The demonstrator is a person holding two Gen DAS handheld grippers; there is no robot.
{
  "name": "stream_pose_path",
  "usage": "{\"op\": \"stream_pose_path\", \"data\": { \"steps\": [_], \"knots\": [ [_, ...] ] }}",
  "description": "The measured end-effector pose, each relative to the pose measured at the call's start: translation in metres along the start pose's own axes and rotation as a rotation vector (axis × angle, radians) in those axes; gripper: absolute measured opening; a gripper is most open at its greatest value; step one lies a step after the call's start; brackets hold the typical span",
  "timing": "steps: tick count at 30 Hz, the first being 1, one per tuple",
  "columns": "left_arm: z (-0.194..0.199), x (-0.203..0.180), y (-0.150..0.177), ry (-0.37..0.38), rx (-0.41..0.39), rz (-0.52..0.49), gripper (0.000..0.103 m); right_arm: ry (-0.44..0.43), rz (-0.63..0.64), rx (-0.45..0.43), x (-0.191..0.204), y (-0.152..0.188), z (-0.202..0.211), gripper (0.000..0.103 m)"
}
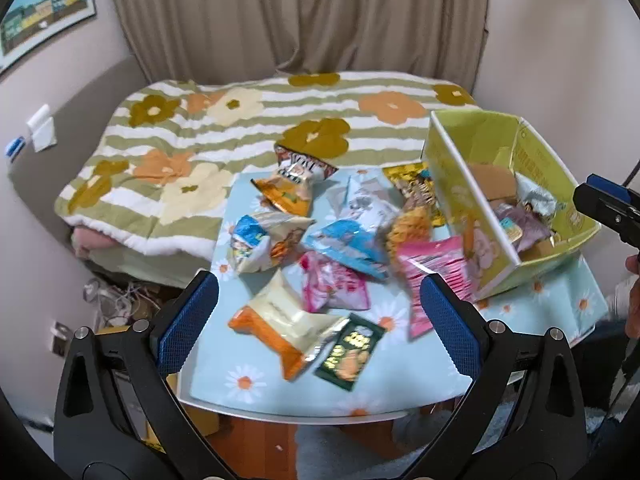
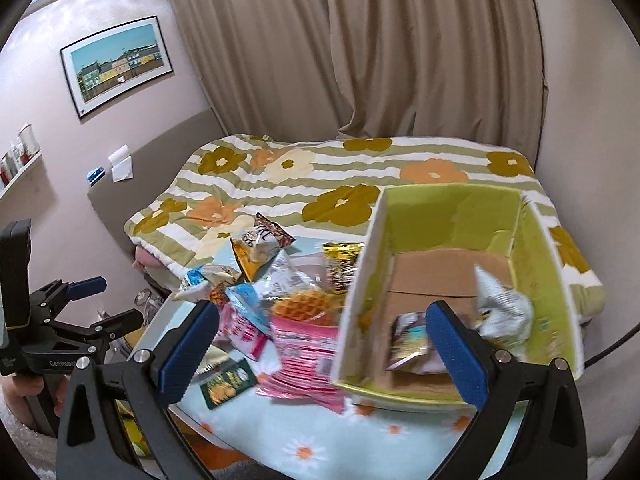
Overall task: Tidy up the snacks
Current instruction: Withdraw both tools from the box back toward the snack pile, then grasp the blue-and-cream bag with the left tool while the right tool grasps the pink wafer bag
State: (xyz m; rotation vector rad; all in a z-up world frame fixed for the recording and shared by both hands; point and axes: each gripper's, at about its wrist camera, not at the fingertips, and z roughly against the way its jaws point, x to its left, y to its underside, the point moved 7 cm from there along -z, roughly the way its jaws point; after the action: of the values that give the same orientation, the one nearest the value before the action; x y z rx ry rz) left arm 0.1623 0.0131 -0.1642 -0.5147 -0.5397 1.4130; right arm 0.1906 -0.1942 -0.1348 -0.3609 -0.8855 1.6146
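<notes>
Left gripper: fingers spread, empty, above table's near edge.
Right gripper: fingers spread, empty.
Green box: table's right edge.

A bedroom in a home, with a small table pulled up to the bed.

A bed fills the middle of the room under a green-and-white striped quilt printed with large flowers, and full-length beige curtains hang behind it. On the pale wall a framed picture of coloured houses hangs above a narrow shelf of bottles. A low table with a light blue daisy-print cloth stands against the foot of the bed, strewn with snack packets beside a green cardboard box. Tangled cables lie on the floor by the bed.
</notes>
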Motion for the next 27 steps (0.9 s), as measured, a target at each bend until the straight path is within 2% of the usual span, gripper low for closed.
{"op": "stream_pose_path", "data": {
  "steps": [7, 12, 18, 27],
  "knots": [
    [-0.031, 0.053, -0.008, 0.091, 0.03, -0.041, 0.1, 0.045, -0.073, 0.043, 0.051, 0.008, -0.045, 0.103],
    [-0.06, 0.078, -0.016, 0.152, 0.05, -0.088, 0.1, 0.087, -0.169, 0.065, 0.068, 0.018, -0.075, 0.103],
    [-0.109, 0.092, -0.023, 0.221, 0.1, -0.166, 0.1, 0.234, -0.271, 0.073, 0.072, 0.039, -0.102, 0.103],
    [-0.183, 0.087, -0.015, 0.275, 0.189, -0.27, 0.1, 0.469, -0.277, 0.127, 0.05, 0.082, -0.124, 0.103]
  ]
}}
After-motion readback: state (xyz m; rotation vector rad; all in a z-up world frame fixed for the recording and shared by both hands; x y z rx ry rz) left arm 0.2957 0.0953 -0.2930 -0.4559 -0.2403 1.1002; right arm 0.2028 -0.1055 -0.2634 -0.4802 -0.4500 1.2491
